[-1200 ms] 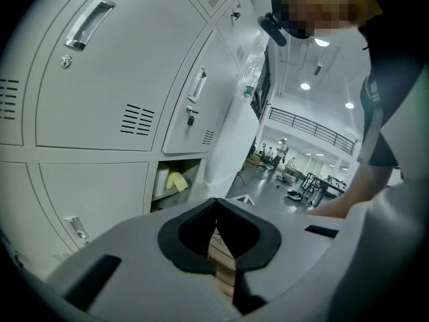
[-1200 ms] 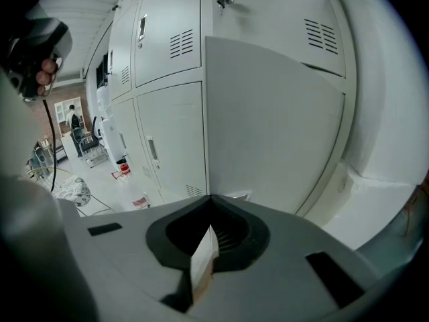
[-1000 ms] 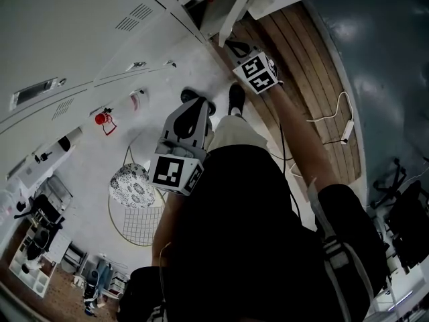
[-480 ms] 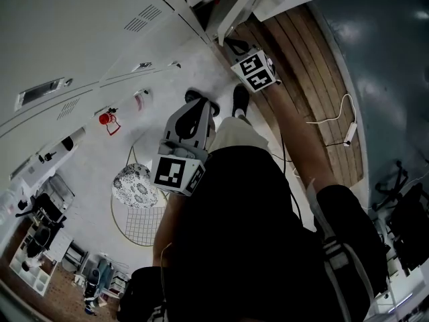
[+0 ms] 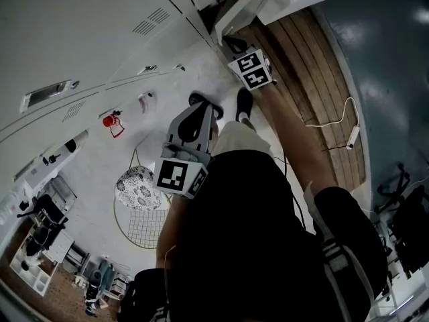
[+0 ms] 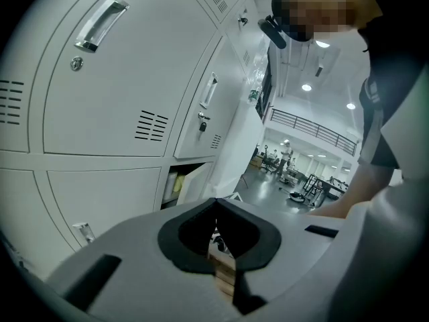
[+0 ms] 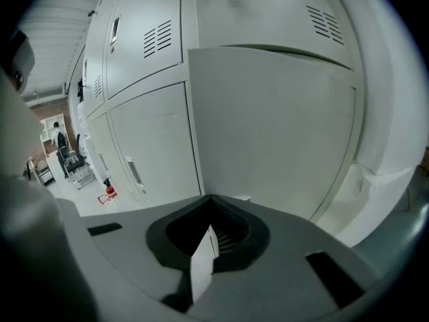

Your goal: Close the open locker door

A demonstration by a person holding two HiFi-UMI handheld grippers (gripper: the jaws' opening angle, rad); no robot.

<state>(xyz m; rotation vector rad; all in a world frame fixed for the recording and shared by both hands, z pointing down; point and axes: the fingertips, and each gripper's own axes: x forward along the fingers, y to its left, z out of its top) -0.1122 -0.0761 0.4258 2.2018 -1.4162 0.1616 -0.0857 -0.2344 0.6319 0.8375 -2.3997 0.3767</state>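
Note:
The open locker door (image 5: 249,4) is a white panel swung out from the row of lockers at the top of the head view. Its broad face (image 7: 268,126) fills the right gripper view. My right gripper (image 5: 232,44) is shut, its tips (image 7: 210,203) close against the door's lower part near the free edge; whether they touch is unclear. My left gripper (image 5: 201,101) hangs lower by my leg, shut and holding nothing (image 6: 216,203). The left gripper view shows the open compartment with the door (image 6: 196,180) beside it.
Closed white lockers (image 5: 80,32) run along the left. A red fire extinguisher (image 5: 110,121) stands at their foot. A round wire frame with a patterned cushion (image 5: 137,186) lies on the floor. My shoe (image 5: 244,102) is on the wooden boards (image 5: 301,66); a cable and power strip (image 5: 348,136) lie right.
My right gripper has edged a little toward the lockers along with the door's lower edge. The left gripper has stayed about where it was.

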